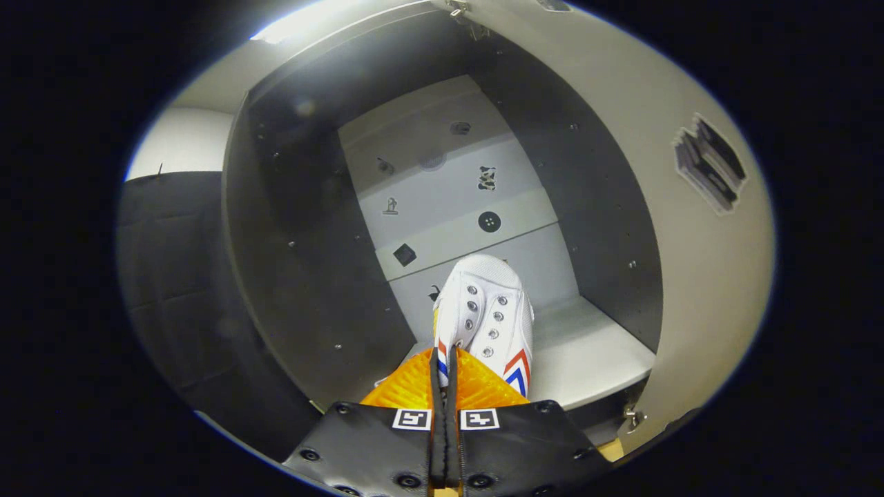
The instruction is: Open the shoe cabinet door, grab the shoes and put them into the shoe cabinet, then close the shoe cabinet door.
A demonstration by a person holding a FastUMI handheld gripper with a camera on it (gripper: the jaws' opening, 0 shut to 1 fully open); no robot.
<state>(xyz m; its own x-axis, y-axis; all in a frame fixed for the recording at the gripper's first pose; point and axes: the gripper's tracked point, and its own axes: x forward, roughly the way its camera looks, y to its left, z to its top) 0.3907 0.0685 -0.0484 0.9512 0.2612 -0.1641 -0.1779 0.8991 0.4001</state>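
Black cloth wall [166, 276] beside cabinet; pale wall [179, 141] above; bright light glare [297, 24] overhead.

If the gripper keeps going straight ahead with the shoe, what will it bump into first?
Probably the cabinet's back wall. The gripper has its fingers shut on the white shoe, whose toe leads and looks close to that wall, though the depth is hard to judge.

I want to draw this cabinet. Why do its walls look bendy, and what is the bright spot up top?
Gripper view: the fisheye lens bows the cabinet walls and open door; glare whitens its top; the gripper pinches the sharp white shoe.
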